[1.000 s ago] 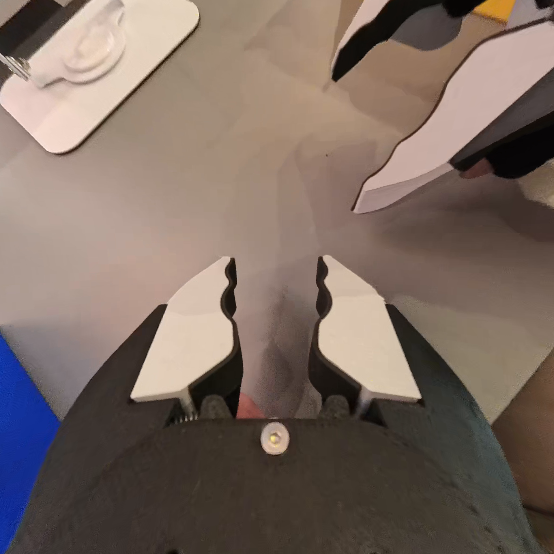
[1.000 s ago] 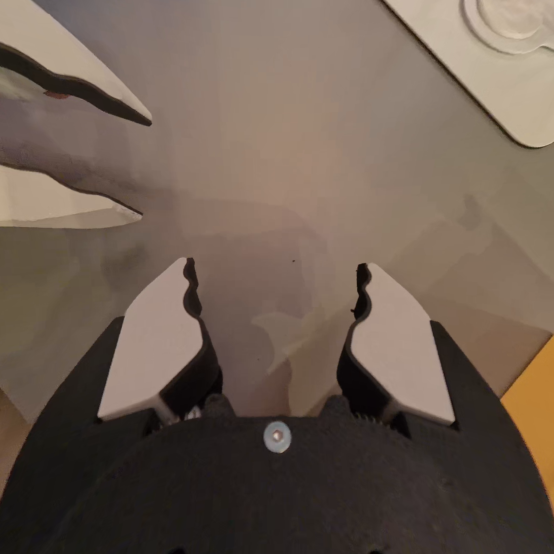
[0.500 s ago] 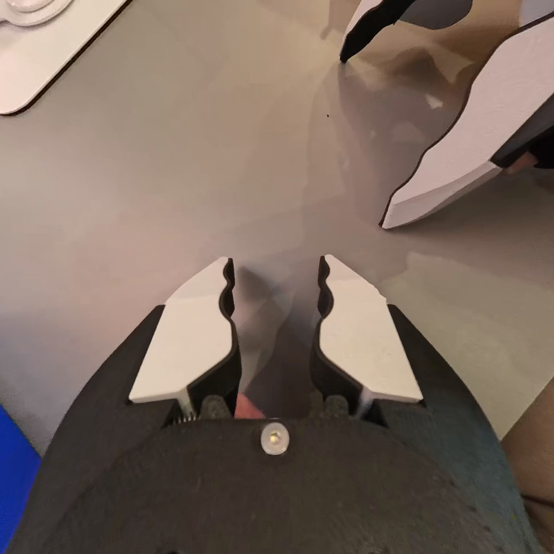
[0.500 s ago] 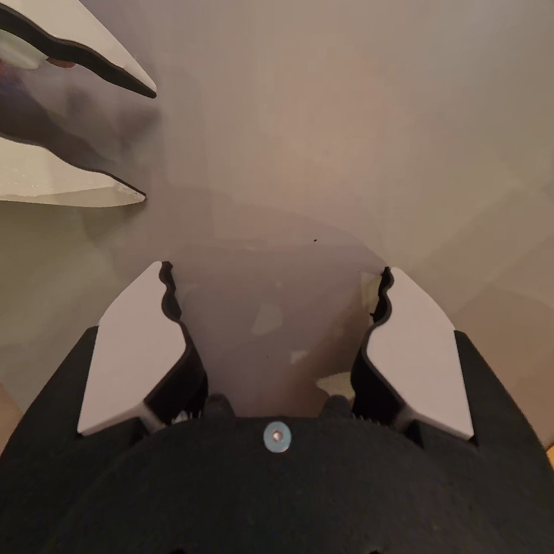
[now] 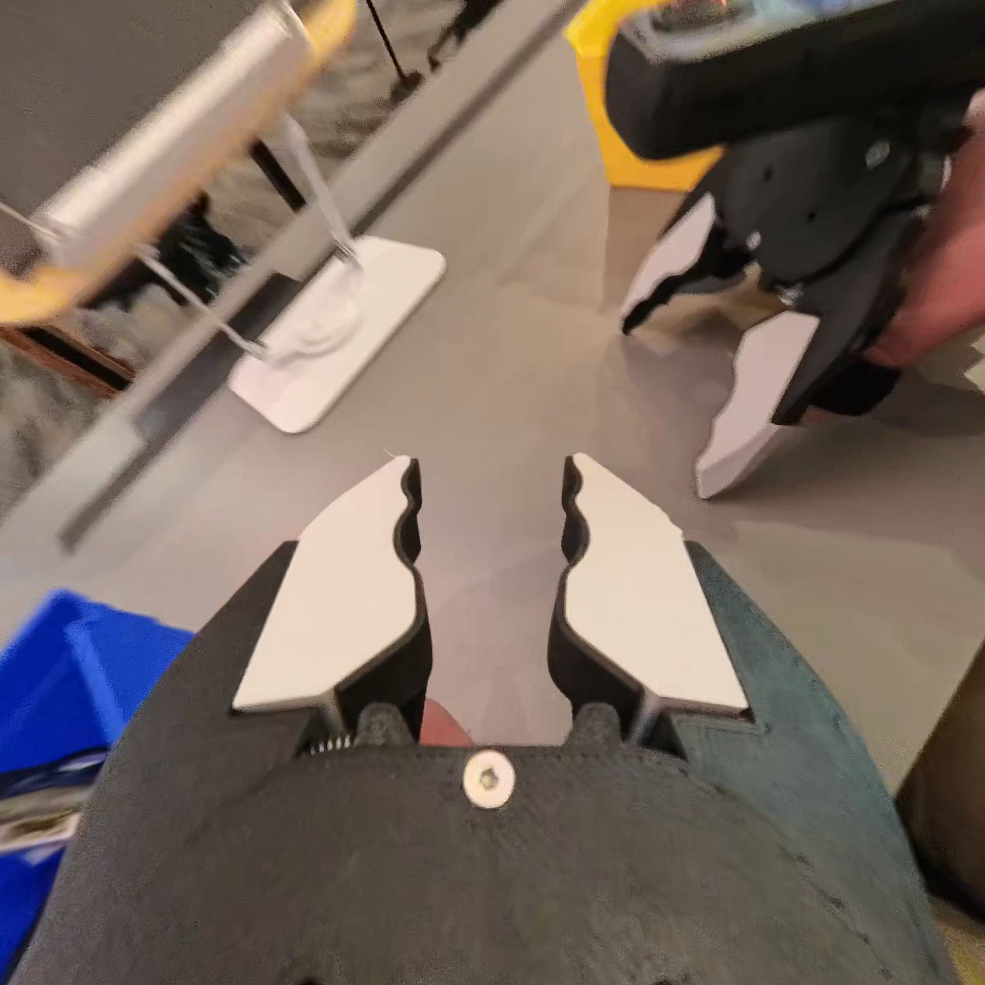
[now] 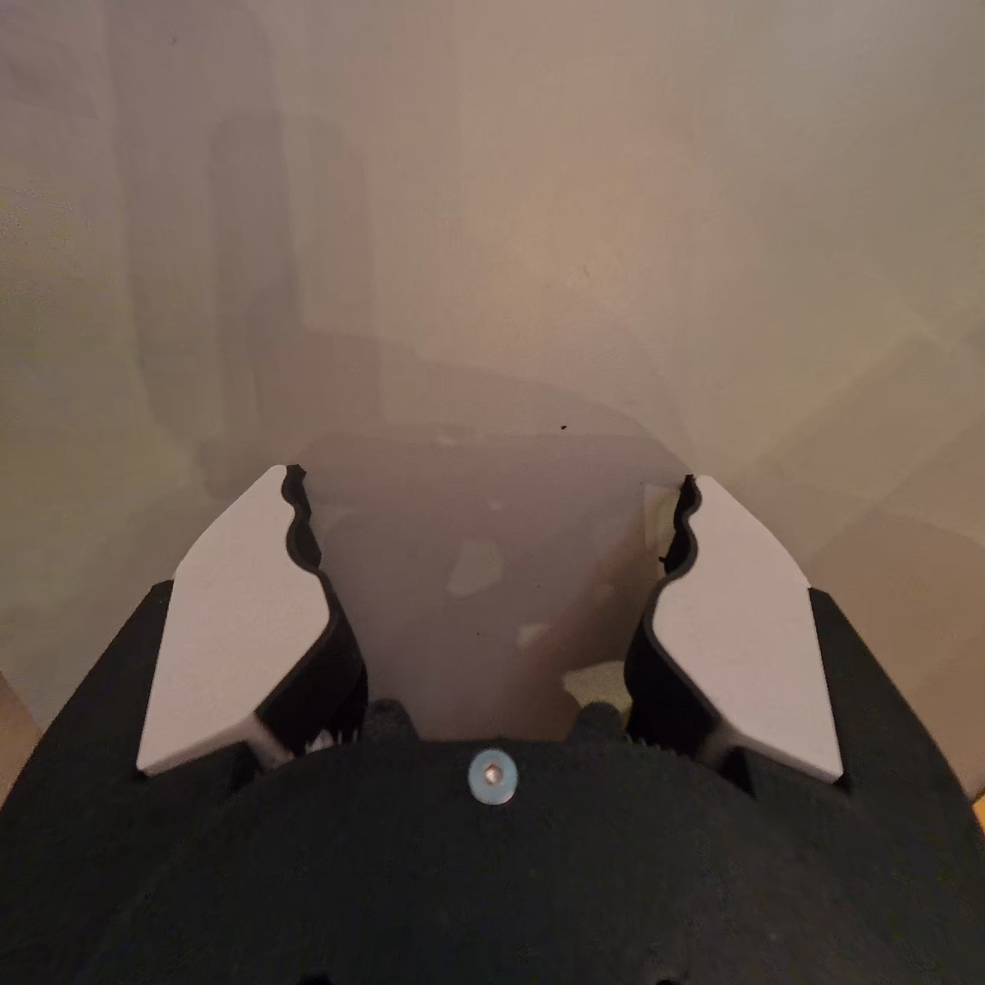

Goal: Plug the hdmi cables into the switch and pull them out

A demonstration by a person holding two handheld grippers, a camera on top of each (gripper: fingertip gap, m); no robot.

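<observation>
We find no writing, number, brand or sign that we can read in either view. Left of the left gripper (image 5: 491,469), the blue bin (image 5: 69,687) carries a pale strip low on its side, but it is far too blurred for us to make anything out.

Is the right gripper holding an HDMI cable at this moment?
No: the right gripper stands wide open with only bare grey table showing between its fingers.
</observation>
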